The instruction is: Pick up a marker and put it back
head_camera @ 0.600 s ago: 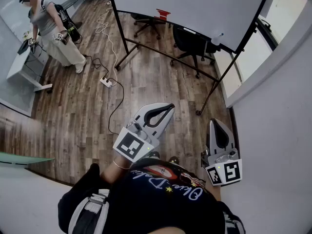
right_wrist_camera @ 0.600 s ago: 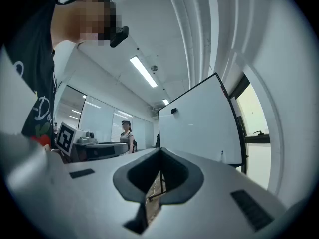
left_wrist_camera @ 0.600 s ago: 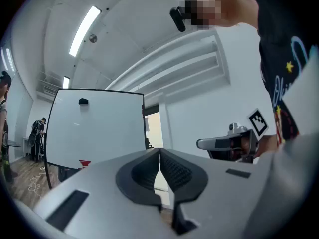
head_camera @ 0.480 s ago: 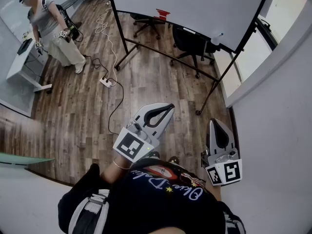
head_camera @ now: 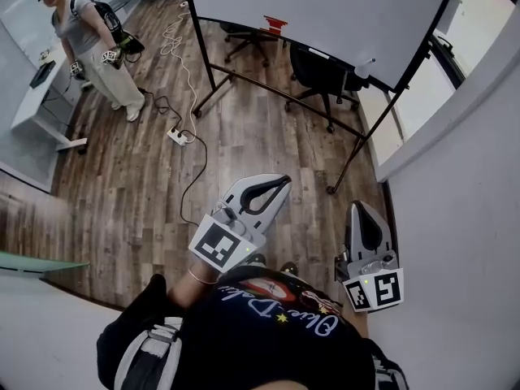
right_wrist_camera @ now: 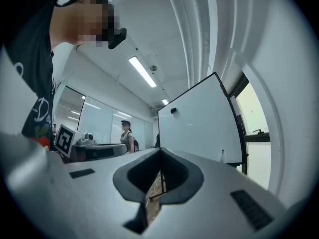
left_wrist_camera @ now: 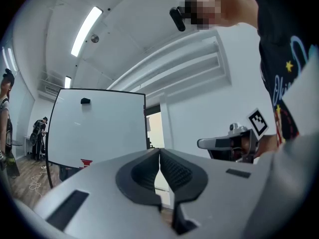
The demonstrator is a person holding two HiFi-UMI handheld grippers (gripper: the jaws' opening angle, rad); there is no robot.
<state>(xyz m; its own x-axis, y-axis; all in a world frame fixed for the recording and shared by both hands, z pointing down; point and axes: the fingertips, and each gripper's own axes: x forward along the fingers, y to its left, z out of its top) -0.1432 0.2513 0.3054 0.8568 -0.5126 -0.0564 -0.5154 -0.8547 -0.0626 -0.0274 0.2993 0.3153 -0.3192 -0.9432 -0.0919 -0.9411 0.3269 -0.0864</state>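
Head view: nothing started yet. Your left hand-held gripper (head_camera: 284,178) and right hand-held gripper (head_camera: 358,205) are both held level in front of you, pinched closed, nothing in either. The whiteboard (head_camera: 325,6) is well apart from you across the wood floor (head_camera: 244,145). Its tray (head_camera: 321,52) carries a red item (head_camera: 274,23) and, towards the right end, what I take to be the marker (head_camera: 367,59). It's small, pale and upright, too small to be sure. An office chair (head_camera: 321,75) sits right under the tray, with a cable (head_camera: 191,104) and power strip (head_camera: 177,136) on the floor to the left.

Left gripper view: jaws meet tip to tip (left_wrist_camera: 159,153), empty. The red item (left_wrist_camera: 85,162) shows at the board's lower edge.

Right gripper view: pads touch at the tips (right_wrist_camera: 160,152), empty, with floor visible through the gap below. The marker (right_wrist_camera: 223,156) stands at the board's lower right.

How I'd do it:
- Walk in first, round the chair, clear of the cable.
- Use the right one, since it's on the marker's side.
- Open the jaws before you reach, not at the tray.
- Grip mid-barrel and square across, then lift straight up off the tray.
- Put it back on the same spot, and release only once it rests.
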